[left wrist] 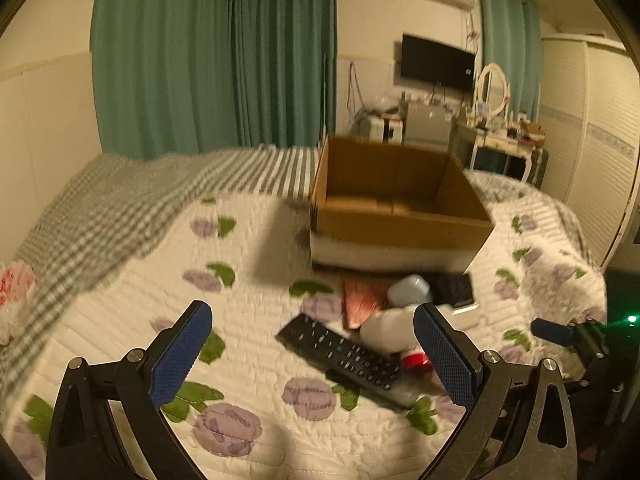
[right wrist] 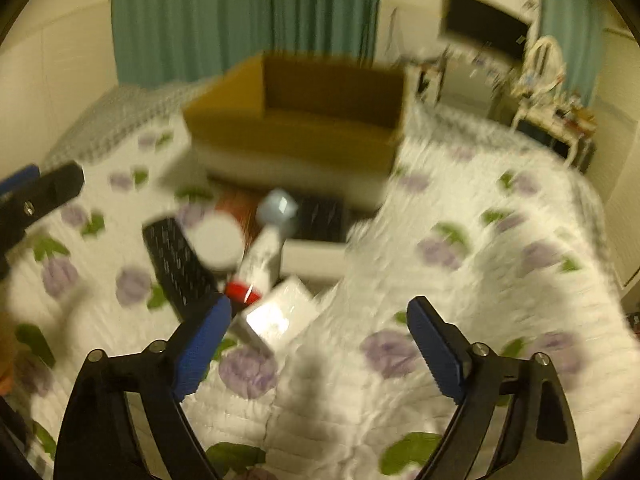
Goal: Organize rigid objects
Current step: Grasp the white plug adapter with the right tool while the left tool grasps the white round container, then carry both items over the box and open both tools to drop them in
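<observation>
Fingers of the left gripper are spread wide and hold nothing, hovering over the floral quilt of the bed; the fingers of the right gripper are likewise spread and empty. One open cardboard box stands on the quilt beyond a small cluster of rigid objects. The cluster holds one black remote control, one white bottle with a red cap, one pale blue cap-like object, one reddish-brown flat item and one dark flat item just before the box. The right wrist view adds one white round object and one white rectangular box near the left finger of that gripper; blur hides finer detail. The objects lie touching or overlapping one another, near the box's front wall. Open quilt extends to the left of the cluster and to its right, up to the bed's edge. A grey checked blanket covers the far left of the bed. No writing is legible on any item.
</observation>
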{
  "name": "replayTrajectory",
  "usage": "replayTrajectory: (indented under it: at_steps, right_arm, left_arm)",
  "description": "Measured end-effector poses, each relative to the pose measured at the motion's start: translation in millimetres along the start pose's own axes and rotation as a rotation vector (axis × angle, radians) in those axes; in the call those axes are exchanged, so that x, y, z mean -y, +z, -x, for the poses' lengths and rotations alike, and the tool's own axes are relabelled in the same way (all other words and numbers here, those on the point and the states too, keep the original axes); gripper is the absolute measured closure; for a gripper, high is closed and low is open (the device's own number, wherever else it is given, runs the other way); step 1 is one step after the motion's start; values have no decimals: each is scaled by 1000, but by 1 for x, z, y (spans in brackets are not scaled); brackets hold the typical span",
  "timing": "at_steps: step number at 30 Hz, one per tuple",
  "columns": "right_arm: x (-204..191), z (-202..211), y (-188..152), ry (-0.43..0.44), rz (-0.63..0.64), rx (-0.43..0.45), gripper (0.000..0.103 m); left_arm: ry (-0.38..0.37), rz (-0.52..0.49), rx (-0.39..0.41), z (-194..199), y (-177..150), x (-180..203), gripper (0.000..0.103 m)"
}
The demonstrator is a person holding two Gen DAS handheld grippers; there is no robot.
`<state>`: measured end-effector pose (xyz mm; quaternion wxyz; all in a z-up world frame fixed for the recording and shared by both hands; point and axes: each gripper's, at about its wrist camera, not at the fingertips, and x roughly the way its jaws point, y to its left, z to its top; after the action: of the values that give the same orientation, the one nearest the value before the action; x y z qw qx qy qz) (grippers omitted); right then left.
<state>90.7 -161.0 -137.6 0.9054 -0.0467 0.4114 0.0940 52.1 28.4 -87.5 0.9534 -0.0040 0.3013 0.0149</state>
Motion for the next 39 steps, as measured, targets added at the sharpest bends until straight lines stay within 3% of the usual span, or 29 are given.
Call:
replayTrajectory:
  at_steps: [5,8,12,16,20,22,27,34,35,37,38,39]
  right_arm:
    - [-1,-48,0,81,-47,-111,18]
    - [-5,-68,-3,117,-43,-187,37]
    - [-5,-54,-3,128,-25,-165,38]
    - [8,-13,2,38,9,-86,38]
    - [35,17,17,10,-27,-8,38]
    - [49,28,24,-4,-39,18,38]
    - [65,28,27,18,-91,18,38]
    - [67,7,24,70,-106,-19,38]
    - [67,6,23,72,-107,-23,38]
    - [66,3,22,74,-109,-31,38]
    - [66,3,22,73,-110,-32,38]
    - [66,2,22,73,-109,-33,38]
  left_arm:
    - [-1,-24,-62,-18,-10,3,0]
    - [-3,-39,-80,-23,-12,4,0]
    - [7,-64,-86,-23,-12,10,0]
    - [0,-88,-80,-19,-7,23,0]
    - [-24,-135,-78,-19,-4,47,0]
    - [-50,-178,-113,-26,-9,61,0]
    - [-50,-220,-156,-50,-20,84,3]
    - [-18,-180,-162,-81,-13,80,7]
    - [-19,-183,-168,-84,-13,80,10]
    - [-32,-186,-177,-87,-13,81,25]
    - [-46,-187,-182,-88,-13,80,53]
    - [-51,-188,-194,-90,-14,80,64]
